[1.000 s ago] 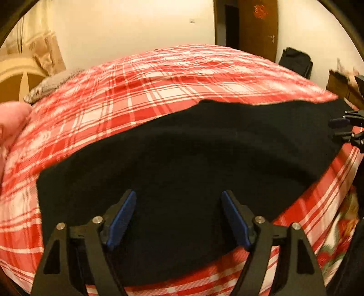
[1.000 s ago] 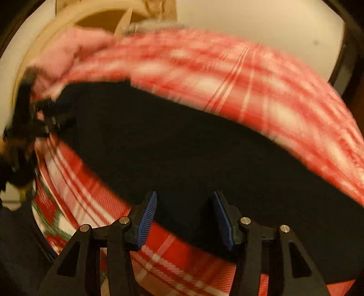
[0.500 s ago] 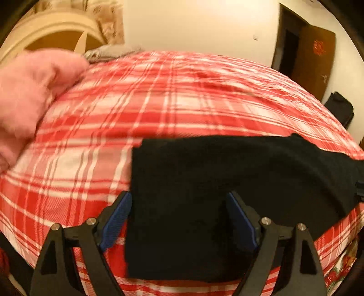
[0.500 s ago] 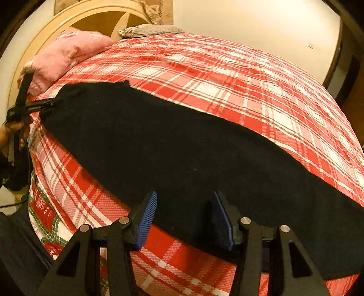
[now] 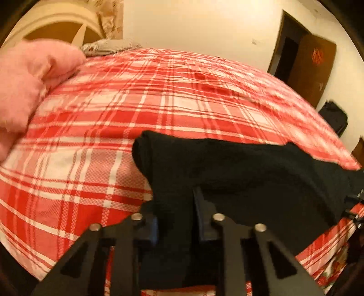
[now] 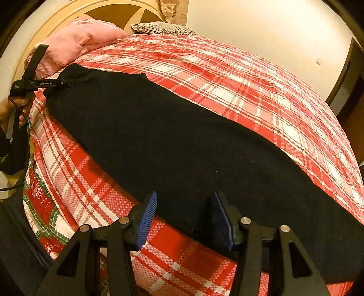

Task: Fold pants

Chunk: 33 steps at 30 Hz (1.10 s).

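The left gripper (image 5: 175,218) is clamped on one end of the black pants (image 5: 238,173), a bunch of cloth pinched between its narrowed jaws and lifted slightly off the bed. The right gripper (image 6: 185,216) has its blue pads (image 6: 147,216) spread wide, straddling the near edge of the pants (image 6: 182,141) without gripping. The pants lie stretched flat along the near side of the red plaid bedspread (image 6: 250,91). Farther off, a pink blanket (image 6: 84,38) is heaped by the headboard (image 6: 68,11).
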Motion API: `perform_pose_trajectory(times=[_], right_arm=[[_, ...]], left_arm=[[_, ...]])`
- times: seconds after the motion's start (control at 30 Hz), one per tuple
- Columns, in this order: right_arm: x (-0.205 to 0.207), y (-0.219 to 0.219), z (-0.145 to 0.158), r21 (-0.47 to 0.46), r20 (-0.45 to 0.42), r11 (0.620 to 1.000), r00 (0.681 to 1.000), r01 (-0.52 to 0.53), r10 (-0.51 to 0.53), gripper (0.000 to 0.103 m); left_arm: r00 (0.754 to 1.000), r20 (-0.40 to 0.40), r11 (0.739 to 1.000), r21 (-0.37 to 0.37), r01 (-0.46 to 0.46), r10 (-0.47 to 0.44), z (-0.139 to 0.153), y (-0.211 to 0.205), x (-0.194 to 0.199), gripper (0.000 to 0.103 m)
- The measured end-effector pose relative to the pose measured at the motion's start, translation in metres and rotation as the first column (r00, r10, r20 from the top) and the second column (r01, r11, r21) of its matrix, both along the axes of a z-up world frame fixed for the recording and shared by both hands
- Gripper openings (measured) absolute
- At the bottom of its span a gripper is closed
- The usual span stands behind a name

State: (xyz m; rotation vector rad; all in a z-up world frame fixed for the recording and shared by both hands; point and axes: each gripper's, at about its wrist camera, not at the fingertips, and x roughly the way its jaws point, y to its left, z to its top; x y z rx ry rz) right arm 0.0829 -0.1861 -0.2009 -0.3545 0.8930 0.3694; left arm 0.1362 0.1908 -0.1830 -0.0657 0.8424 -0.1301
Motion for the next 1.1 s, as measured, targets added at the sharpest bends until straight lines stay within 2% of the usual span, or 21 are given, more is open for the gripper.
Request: perform_pose_trajectory(times=[0.13, 0.2, 0.27, 0.33, 0.37, 0.47, 0.5, 0.53, 0.6, 0.67, 0.77, 0.83, 0.97, 1.1], right_arm=[[-0.002, 0.000, 0.004, 0.005, 0.016, 1.000, 1.000, 0.002, -0.002, 0.053], [-0.002, -0.001, 0.006, 0.005, 0.021, 1.000, 1.000, 0.001, -0.001, 0.053], [0.002, -0.001, 0.001, -0.004, 0.006, 1.000, 1.000, 0.005, -0.005, 0.054], [0.006, -0.003, -0.007, -0.013, -0.017, 1.000, 1.000, 0.022, -0.022, 0.056], [0.008, -0.006, -0.011, 0.000, -0.032, 0.999, 0.999, 0.032, -0.032, 0.060], [0.009, -0.011, -0.009, 0.026, -0.036, 0.999, 0.999, 0.037, -0.036, 0.061], [0.008, -0.012, -0.006, 0.019, -0.035, 0.999, 0.999, 0.036, -0.036, 0.061], [0.006, -0.014, -0.002, 0.017, -0.019, 0.999, 0.999, 0.041, -0.041, 0.061], [0.002, -0.026, 0.009, 0.038, 0.024, 0.997, 0.998, 0.065, -0.066, 0.061], [0.002, -0.045, 0.019, 0.081, 0.031, 0.991, 0.993, 0.108, -0.111, 0.061], [0.005, -0.077, 0.026, 0.098, 0.024, 0.977, 0.981, 0.190, -0.194, 0.061], [0.005, -0.100, 0.029, 0.086, 0.031, 0.964, 0.966, 0.252, -0.255, 0.061], [-0.004, -0.141, 0.040, 0.113, 0.050, 0.935, 0.938, 0.336, -0.343, 0.061], [-0.017, -0.199, 0.059, 0.140, 0.084, 0.878, 0.878, 0.457, -0.471, 0.061]], left_arm=[[0.999, -0.018, 0.999, -0.022, -0.032, 0.032, 0.008, 0.010, 0.006, 0.022], [0.998, 0.003, 0.997, -0.039, -0.065, 0.066, 0.018, 0.021, 0.006, 0.022], [0.998, -0.004, 0.998, -0.001, -0.058, 0.058, 0.015, 0.024, 0.011, 0.022], [0.998, -0.049, 0.999, 0.040, -0.031, 0.033, -0.003, 0.020, 0.017, 0.024], [0.999, -0.030, 0.998, 0.046, -0.029, 0.030, -0.004, 0.018, 0.016, 0.025], [0.999, -0.012, 0.997, 0.060, -0.038, 0.039, -0.001, 0.019, 0.012, 0.039], [0.998, -0.017, 0.997, 0.056, -0.053, 0.054, -0.001, 0.022, 0.011, 0.055], [0.997, -0.022, 0.995, 0.062, -0.074, 0.076, 0.000, 0.025, 0.009, 0.060], [0.995, -0.002, 0.992, 0.080, -0.099, 0.100, 0.005, 0.027, 0.004, 0.060], [0.991, 0.038, 0.985, 0.111, -0.132, 0.129, 0.014, 0.029, -0.002, 0.060], [0.985, 0.100, 0.983, 0.106, -0.152, 0.141, 0.034, 0.022, -0.008, 0.071], [0.985, 0.132, 0.988, 0.092, -0.126, 0.113, 0.046, 0.006, -0.009, 0.080], [0.992, 0.124, 0.993, 0.117, -0.018, 0.004, 0.051, -0.042, -0.005, 0.080], [0.988, 0.091, 0.985, 0.129, 0.111, -0.123, 0.042, -0.094, 0.000, 0.080]])
